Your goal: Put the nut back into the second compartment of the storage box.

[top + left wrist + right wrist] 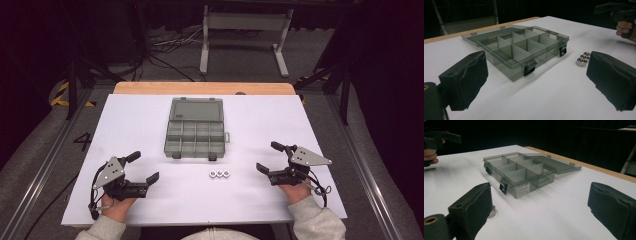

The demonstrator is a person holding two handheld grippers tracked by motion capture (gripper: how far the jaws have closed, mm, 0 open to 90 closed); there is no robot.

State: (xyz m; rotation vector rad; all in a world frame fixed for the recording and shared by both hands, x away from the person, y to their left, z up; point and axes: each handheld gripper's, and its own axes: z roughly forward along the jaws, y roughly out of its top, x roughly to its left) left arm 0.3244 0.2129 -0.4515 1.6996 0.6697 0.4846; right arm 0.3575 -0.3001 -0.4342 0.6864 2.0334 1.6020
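A smoky clear plastic compartment box (pixel 195 132) lies open in the middle of the white table, its lid folded flat behind it and its compartments empty. Three silver hex nuts (pixel 219 174) sit in a row just in front of it. My left gripper (pixel 144 167) rests near the front left, jaws wide apart with nothing between them. My right gripper (pixel 269 157) rests at the front right, also open and empty. From the left gripper view the box (pixel 519 50) is ahead and the nuts (pixel 582 59) peek out beside the right jaw. In the right gripper view one nut (pixel 492 212) shows behind the left jaw.
The white sheet (pixel 125 120) covers the table, with a wooden strip (pixel 200 88) along the far edge. A metal frame stand (pixel 245 30) and cables lie on the floor beyond. Black rails run down both sides of the table.
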